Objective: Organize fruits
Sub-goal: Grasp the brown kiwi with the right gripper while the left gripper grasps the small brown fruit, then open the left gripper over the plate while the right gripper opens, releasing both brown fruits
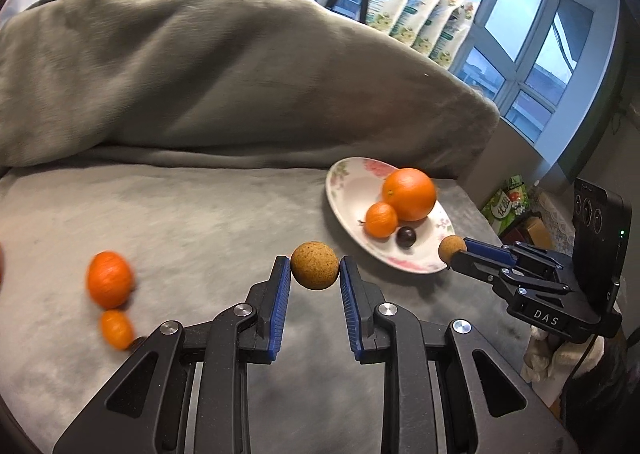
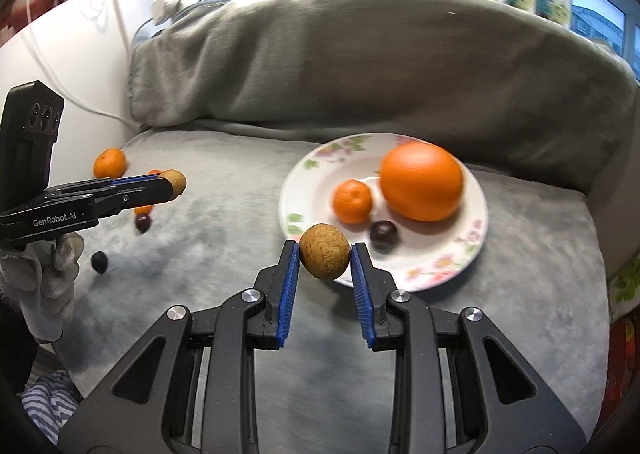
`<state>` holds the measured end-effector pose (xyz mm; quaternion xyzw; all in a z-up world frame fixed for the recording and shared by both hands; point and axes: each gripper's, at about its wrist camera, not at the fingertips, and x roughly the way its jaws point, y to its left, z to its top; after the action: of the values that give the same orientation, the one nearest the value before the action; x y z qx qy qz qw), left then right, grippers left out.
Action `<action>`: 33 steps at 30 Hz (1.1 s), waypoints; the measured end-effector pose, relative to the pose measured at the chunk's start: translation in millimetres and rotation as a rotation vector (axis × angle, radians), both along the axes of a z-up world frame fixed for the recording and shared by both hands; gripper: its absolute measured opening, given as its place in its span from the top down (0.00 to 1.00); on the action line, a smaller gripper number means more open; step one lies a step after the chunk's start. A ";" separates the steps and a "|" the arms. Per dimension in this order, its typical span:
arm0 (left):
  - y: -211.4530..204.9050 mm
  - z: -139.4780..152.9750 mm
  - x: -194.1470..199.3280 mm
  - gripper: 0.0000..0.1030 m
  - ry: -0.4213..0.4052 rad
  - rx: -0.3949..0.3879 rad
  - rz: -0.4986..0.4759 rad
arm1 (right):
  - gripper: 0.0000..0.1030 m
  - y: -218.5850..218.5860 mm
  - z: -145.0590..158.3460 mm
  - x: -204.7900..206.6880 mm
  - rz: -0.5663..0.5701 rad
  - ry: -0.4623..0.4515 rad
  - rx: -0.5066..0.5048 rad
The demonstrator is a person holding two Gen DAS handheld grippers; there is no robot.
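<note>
Fruits lie spread over a grey blanket-covered seat (image 2: 224, 182), some on a flowered plate (image 2: 316, 182) and some loose on the fabric. On the plate sit a large orange (image 2: 422, 180), a smaller mandarin (image 2: 352, 201) touching or just beside it, and a dark round fruit (image 2: 383, 232) near the front of the plate. The left gripper (image 1: 315, 270) is clamped on a tan, speckled round fruit (image 1: 314, 265), its blue-padded fingers (image 1: 282, 286) pressing on either side and holding it above the blanket. The right gripper (image 2: 325, 258) grips a second tan round fruit (image 2: 324, 251) in the same way, held over the near rim of the plate. In the left wrist view, a loose mandarin (image 1: 109, 279) and a smaller oval orange fruit (image 1: 117, 329) lie close together on the blanket to the left, both blurred. In the right wrist view, two more dark fruits (image 2: 143, 222) rest on the blanket beneath and below the left gripper, well apart from the plate. A hand in a pale glove (image 2: 44, 274) holds the left gripper's handle. Behind the seat rises a bulky grey cushion (image 1: 200, 74), and beyond it a window (image 1: 532, 14) shows buildings, with patterned packets (image 1: 420, 18) lined along the sill.
</note>
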<state>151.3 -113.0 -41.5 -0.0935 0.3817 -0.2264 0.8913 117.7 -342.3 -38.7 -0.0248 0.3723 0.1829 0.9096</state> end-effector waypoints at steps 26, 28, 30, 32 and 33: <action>-80.1 -10.0 32.5 0.77 0.014 0.096 -0.114 | 0.73 -37.8 -17.1 25.0 -0.104 0.018 -0.061; -81.3 -10.6 33.8 0.77 0.015 0.099 -0.113 | 0.73 -37.7 -17.5 26.4 -0.104 0.020 -0.061; -81.9 -10.9 34.7 0.77 0.016 0.101 -0.113 | 0.73 -38.0 -17.8 27.1 -0.103 0.021 -0.062; -81.9 -10.8 35.1 0.77 0.017 0.100 -0.115 | 0.73 -37.8 -17.8 27.5 -0.103 0.022 -0.064; -82.5 -10.8 35.9 0.77 0.016 0.099 -0.116 | 0.73 -37.8 -17.8 28.1 -0.104 0.022 -0.065</action>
<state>187.1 -195.5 -52.3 -0.0288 0.4044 -0.2575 0.8771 145.9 -380.1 -56.5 -0.0332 0.3886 0.1236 0.9125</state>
